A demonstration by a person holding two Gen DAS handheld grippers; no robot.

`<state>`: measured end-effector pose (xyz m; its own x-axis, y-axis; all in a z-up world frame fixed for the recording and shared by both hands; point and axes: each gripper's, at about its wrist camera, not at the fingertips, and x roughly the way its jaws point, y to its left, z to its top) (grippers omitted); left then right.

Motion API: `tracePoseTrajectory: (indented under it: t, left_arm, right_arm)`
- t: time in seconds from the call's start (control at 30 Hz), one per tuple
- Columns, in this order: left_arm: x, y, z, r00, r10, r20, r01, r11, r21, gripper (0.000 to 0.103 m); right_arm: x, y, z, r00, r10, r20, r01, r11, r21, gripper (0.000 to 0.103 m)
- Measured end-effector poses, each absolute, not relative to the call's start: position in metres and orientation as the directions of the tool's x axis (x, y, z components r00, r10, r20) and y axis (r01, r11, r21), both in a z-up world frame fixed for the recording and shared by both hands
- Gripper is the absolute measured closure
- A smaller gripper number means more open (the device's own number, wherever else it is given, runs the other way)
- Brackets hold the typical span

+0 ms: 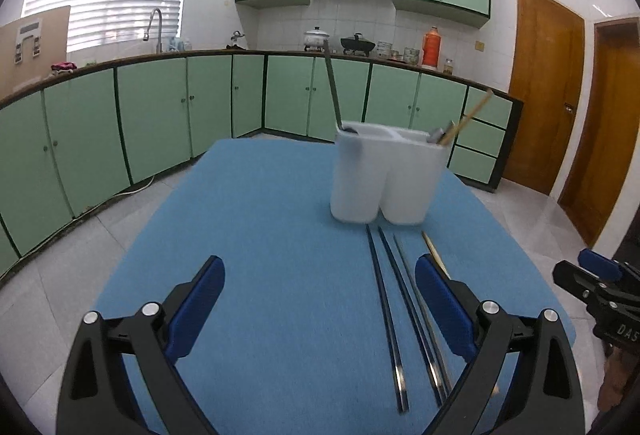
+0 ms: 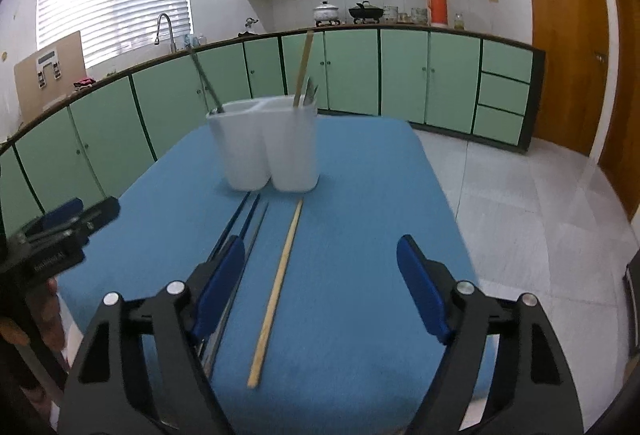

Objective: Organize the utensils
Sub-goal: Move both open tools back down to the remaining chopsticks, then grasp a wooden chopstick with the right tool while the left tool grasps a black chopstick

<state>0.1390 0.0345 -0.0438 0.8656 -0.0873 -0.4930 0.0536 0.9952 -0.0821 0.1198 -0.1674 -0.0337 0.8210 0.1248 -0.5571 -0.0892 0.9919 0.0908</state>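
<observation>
Right gripper (image 1: 600, 275) label "DA5", rest cropped.

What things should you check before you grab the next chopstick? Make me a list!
1. Right gripper open: ok.
2. Left gripper open, holding nothing: ok.
3. Wooden chopstick lying free on the blue table, between the right fingers: ok.
4. Dark chopsticks apart from the wooden one: ok.
5. White holder upright: ok.
6. Room left in the holder's right compartment: cannot tell.
</observation>
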Motion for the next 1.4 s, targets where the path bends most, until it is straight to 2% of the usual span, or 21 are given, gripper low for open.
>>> tracePoseTrajectory:
  t: [0.07, 0.13, 0.27, 0.33, 0.37, 0.5, 0.7, 1.4]
  left_arm:
    - [0.13, 0.028, -0.054, 0.858, -0.088, -0.506, 0.064, 0.996, -0.065, 0.012]
    - [0.121, 0.023, -0.063, 0.847, -0.103, -0.522, 0.081, 0.995, -0.065, 0.018]
    - [0.104, 0.021, -0.072, 0.872, -0.1, -0.478, 0.077, 0.995, -0.068, 0.019]
    - [0.098, 0.019, -0.078, 0.875, -0.107, -0.473, 0.083, 0.994, -0.072, 0.022]
    - [0.096, 0.018, -0.08, 0.874, -0.114, -0.473, 0.089, 0.993, -0.075, 0.023]
    - [0.09, 0.02, -0.086, 0.886, -0.098, -0.452, 0.08, 0.995, -0.058, 0.026]
    - [0.083, 0.017, -0.1, 0.896, -0.093, -0.435, 0.082, 0.996, -0.044, 0.027]
    - [0.087, 0.017, -0.128, 0.885, -0.112, -0.452, 0.094, 0.994, -0.062, 0.029]
  right_arm:
    - [0.112, -0.159, -0.045, 0.808, 0.119, -0.577, -0.092, 0.993, 0.075, 0.037]
    - [0.105, -0.154, -0.053, 0.808, 0.094, -0.581, -0.075, 0.996, 0.058, 0.042]
    - [0.089, -0.152, -0.068, 0.831, 0.119, -0.543, -0.061, 0.99, 0.124, 0.048]
    - [0.085, -0.148, -0.078, 0.825, 0.145, -0.547, -0.071, 0.985, 0.155, 0.054]
    - [0.085, -0.147, -0.081, 0.822, 0.154, -0.549, -0.077, 0.984, 0.16, 0.058]
    - [0.083, -0.14, -0.09, 0.822, 0.139, -0.552, -0.082, 0.988, 0.127, 0.066]
    - [0.08, -0.135, -0.113, 0.818, 0.172, -0.549, -0.104, 0.983, 0.154, 0.077]
    - [0.077, -0.116, -0.134, 0.865, 0.111, -0.489, -0.087, 0.994, 0.072, 0.093]
